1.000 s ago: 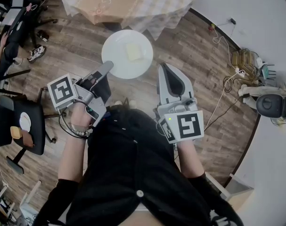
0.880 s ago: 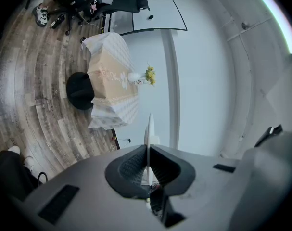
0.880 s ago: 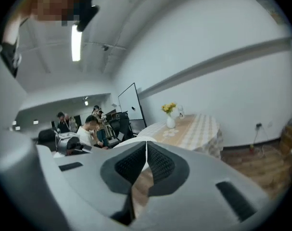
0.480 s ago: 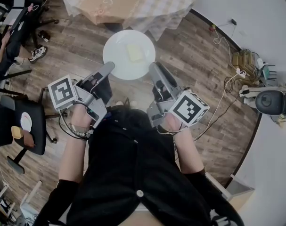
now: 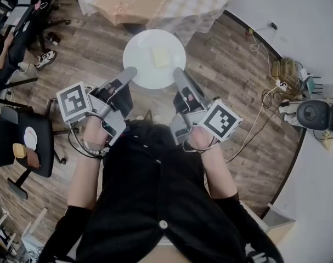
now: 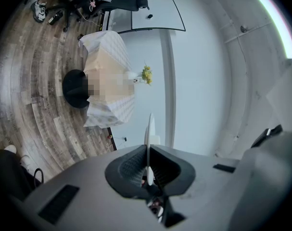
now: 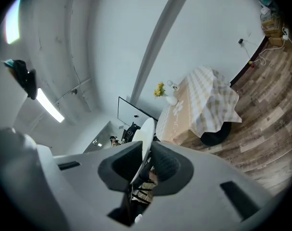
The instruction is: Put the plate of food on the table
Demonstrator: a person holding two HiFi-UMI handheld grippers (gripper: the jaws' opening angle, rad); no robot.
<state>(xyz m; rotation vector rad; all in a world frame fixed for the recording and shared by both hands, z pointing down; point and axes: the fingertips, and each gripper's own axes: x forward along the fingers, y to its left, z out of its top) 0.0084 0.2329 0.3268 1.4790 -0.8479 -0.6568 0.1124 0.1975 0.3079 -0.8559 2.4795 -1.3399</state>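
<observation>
The white plate (image 5: 143,56), carrying a pale square of food (image 5: 161,55), hangs above the wood-plank floor (image 5: 226,75), just short of the cloth-covered table (image 5: 204,4) near a white wall. The left gripper (image 5: 130,72) clamps its near-left rim. The right gripper (image 5: 177,73), its jaws just now closing, has the near-right rim between them, seemingly not yet pinched. Only the gripper views show the table's yellow flowers (image 6: 146,73).
</observation>
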